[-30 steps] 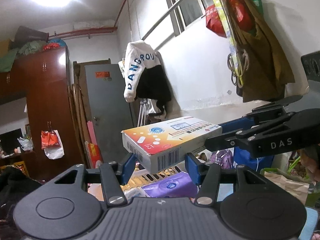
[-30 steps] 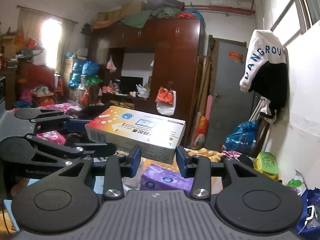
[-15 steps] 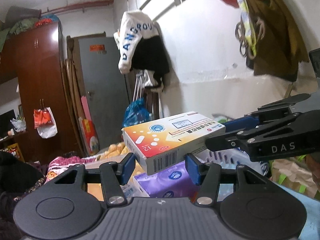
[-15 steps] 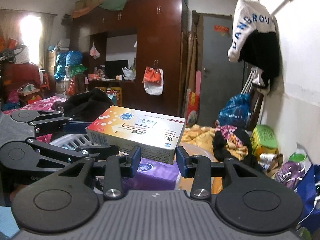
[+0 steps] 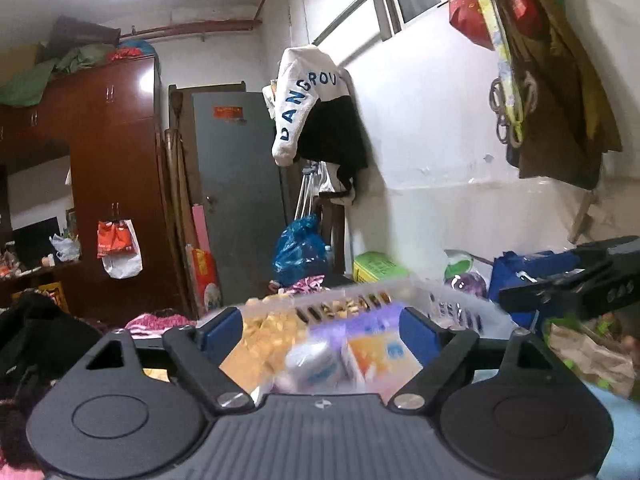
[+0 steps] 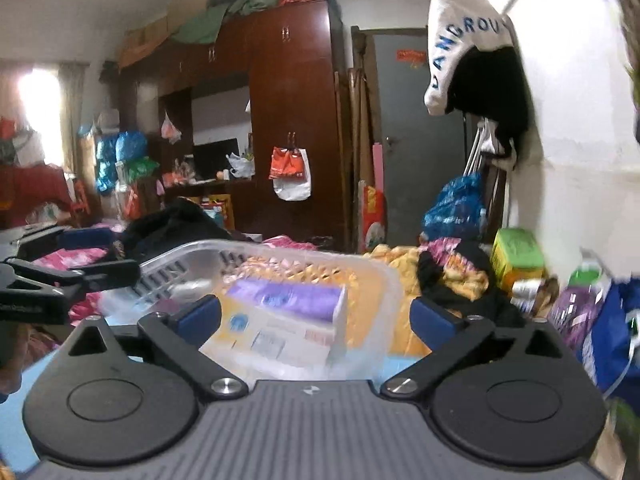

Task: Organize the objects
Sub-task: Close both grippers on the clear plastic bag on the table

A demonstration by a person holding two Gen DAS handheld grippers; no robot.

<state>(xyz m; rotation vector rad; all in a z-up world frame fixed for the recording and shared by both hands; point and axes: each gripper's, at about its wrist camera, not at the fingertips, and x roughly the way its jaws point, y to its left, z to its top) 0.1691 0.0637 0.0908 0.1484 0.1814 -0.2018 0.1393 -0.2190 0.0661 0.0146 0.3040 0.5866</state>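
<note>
A clear plastic basket (image 6: 372, 280) stands just ahead of both grippers; it also shows in the left wrist view (image 5: 460, 304). Inside it lies the white and orange medicine box (image 6: 280, 332), next to a purple pack (image 6: 288, 300). In the left wrist view the box (image 5: 376, 356) is blurred beside a purple pack (image 5: 360, 324). My left gripper (image 5: 322, 326) is open and empty over the basket. My right gripper (image 6: 316, 314) is open and empty at the basket's near side. Each gripper shows at the edge of the other's view.
A light blue surface (image 6: 400, 364) lies under the basket. Piled clothes (image 6: 452, 276), a green box (image 6: 516, 256) and a blue bag (image 6: 616, 340) crowd the right side by the wall. A dark wardrobe (image 6: 292, 120) and grey door (image 6: 420, 140) stand behind.
Both grippers have opened and let go of the medicine box, which now lies in the basket. Both grippers have drawn back a little and apart.
</note>
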